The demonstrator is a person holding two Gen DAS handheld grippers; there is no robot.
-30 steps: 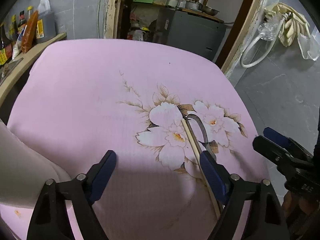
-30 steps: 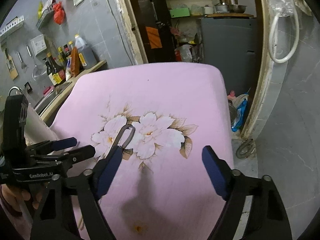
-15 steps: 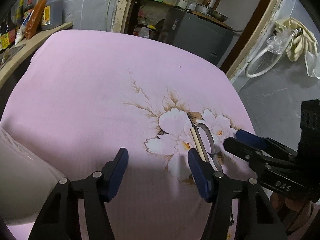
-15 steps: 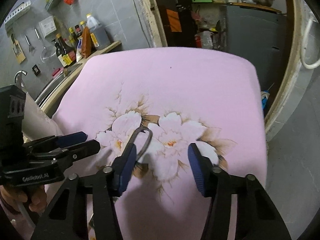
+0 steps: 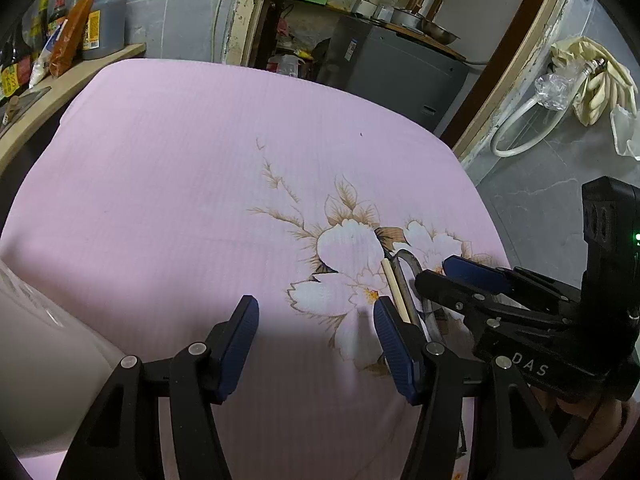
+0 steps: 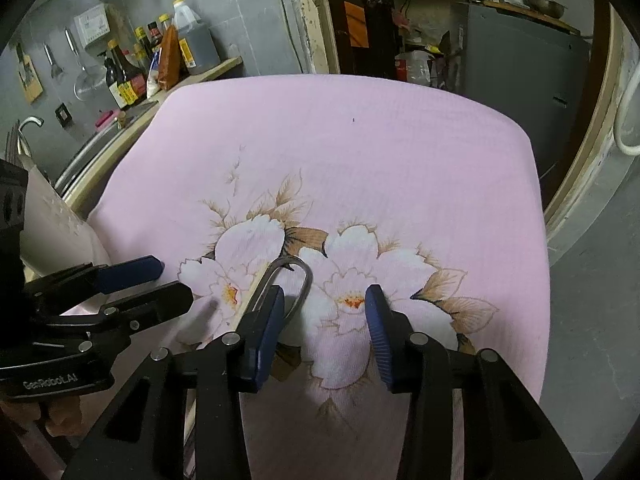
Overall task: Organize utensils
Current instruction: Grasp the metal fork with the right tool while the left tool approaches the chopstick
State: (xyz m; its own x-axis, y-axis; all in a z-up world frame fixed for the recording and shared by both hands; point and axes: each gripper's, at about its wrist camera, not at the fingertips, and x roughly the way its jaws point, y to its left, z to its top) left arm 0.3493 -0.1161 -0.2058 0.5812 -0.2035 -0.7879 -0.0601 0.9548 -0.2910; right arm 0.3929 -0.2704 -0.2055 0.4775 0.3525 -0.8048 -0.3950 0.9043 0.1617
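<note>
A metal loop-handled utensil (image 6: 299, 280) and a pale wooden chopstick (image 5: 395, 293) lie side by side on the white flower print of a pink tablecloth (image 5: 180, 184). My left gripper (image 5: 312, 332) is open and empty, its right finger next to the chopstick. My right gripper (image 6: 324, 320) is open and empty, its left finger over the utensil's loop; it also shows in the left wrist view (image 5: 472, 276). The utensils' lower ends are hidden behind the fingers. The left gripper shows in the right wrist view (image 6: 156, 280).
A white rounded container (image 5: 44, 360) stands at the table's left edge. Sauce bottles (image 6: 128, 68) line a counter at the back left by a sink. A grey cabinet (image 5: 400, 64) stands beyond the far edge. The grey floor (image 6: 592, 320) drops off to the right.
Both grippers have moved in toward the utensils on the flower print. The jaws of both have narrowed but stay open. The right gripper has come closer to the left one.
</note>
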